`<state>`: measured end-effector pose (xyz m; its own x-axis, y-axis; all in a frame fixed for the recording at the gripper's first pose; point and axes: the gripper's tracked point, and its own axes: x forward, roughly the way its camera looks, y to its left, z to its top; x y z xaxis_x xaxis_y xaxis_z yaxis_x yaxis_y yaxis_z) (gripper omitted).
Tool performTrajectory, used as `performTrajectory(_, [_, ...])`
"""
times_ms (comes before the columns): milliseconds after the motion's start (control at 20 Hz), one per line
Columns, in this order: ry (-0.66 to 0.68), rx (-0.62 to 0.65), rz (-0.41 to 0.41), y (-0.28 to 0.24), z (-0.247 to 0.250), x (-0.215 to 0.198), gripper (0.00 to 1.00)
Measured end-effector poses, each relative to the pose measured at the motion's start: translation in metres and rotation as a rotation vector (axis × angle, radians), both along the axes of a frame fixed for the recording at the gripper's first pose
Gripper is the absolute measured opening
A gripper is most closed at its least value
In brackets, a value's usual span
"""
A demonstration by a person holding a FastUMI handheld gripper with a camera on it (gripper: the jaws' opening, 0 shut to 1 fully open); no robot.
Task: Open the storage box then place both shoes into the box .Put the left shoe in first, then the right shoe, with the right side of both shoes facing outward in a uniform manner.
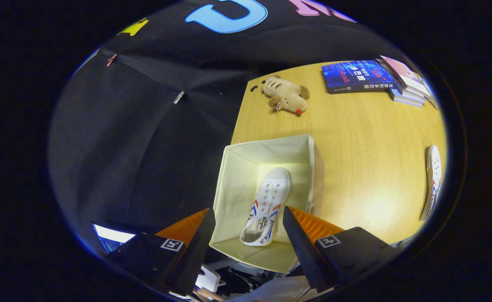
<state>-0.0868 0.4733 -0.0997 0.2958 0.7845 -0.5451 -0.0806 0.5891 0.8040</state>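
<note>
In the gripper view, the gripper (246, 218) hangs above the open storage box (233, 167), its jaws spread wide and grasping nothing; the two fingers frame the near end of the box from either side without touching it. Inside the box lies one white shoe (269, 205) with red and blue stripes, its long axis running away from the jaws, heel opening nearest them and toe toward the far wall, set against the box's right-hand side. By the task's order this should be the left shoe, already placed, though the picture does not settle which foot it fits. The second shoe (433, 180) lies on the desk (363, 147) well apart from the box, far off to the right of the jaws and beyond the right finger, its long axis likewise running roughly away from the gripper, lying on its side with its eyelets showing. That is the relation the coming move turns on: the remaining shoe sits to the right, so the open jaws would have to swing that way and come down across its narrow width. A plush toy (285, 96) and a stack of books (376, 77) rest farther back on the desk, clear of that path.
</note>
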Motion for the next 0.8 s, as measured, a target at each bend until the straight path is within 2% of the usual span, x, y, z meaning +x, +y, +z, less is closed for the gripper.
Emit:
performTrajectory(350, [-0.118,-0.078,-0.096,-0.117,-0.008,0.018,0.99])
performTrajectory(800, [-0.092,-0.336,-0.181,-0.294,-0.111,0.018,0.99])
